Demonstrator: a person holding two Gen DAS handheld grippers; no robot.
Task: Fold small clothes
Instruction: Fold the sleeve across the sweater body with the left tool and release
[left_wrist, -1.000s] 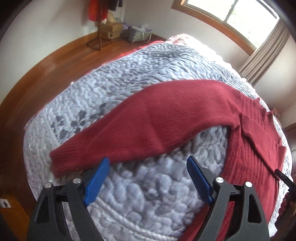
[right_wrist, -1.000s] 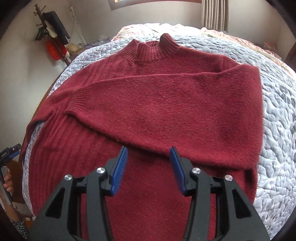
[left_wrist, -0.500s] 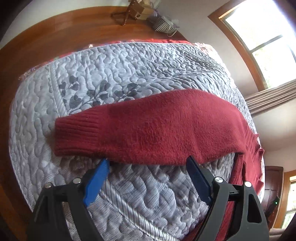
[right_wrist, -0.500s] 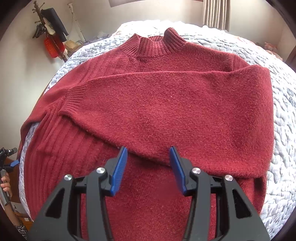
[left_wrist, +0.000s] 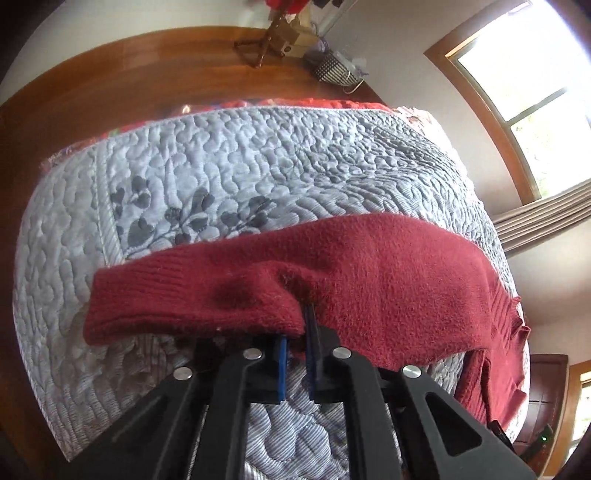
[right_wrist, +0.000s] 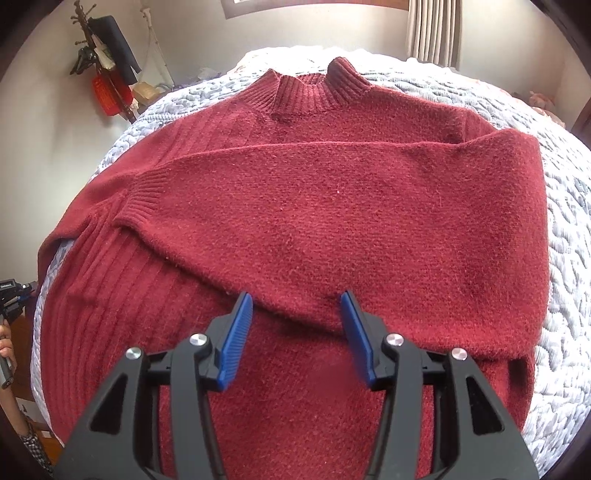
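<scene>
Closed since half a second ago: left gripper (left_wrist: 295, 325), blue fingers (left_wrist: 282, 365) now clenched on the lower edge of the red sweater's sleeve (left_wrist: 332, 273), fabric bunched up around the pinch. Still spread apart: right gripper (right_wrist: 297, 317), hovering over the sweater (right_wrist: 332, 206), grasping nothing. Lying flat on the grey quilt (left_wrist: 258, 162), collar away from the right camera, one sleeve folded across the chest.

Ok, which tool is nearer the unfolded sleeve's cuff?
Left. The left tool is shut on that sleeve beside its cuff; the right tool hovers open over the sweater's middle.
</scene>
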